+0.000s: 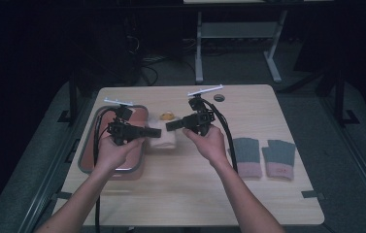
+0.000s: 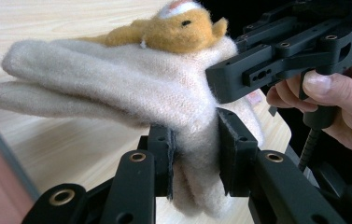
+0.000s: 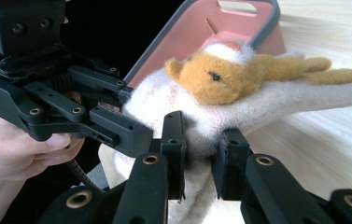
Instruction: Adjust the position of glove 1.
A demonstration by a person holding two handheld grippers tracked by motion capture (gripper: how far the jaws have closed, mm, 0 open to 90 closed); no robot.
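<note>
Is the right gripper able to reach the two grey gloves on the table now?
Probably not yet. The right gripper is shut on the cream glove, which the left gripper also grips. The grey gloves lie uncovered to its right, so it would first have to let go.

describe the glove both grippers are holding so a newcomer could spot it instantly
On the wooden table, look between the pink tray at left and the grey gloves at right. The cream glove hangs there, pinched from both sides. It alone carries an orange plush animal.

no readable text, no labels, no brands, no numbers
</note>
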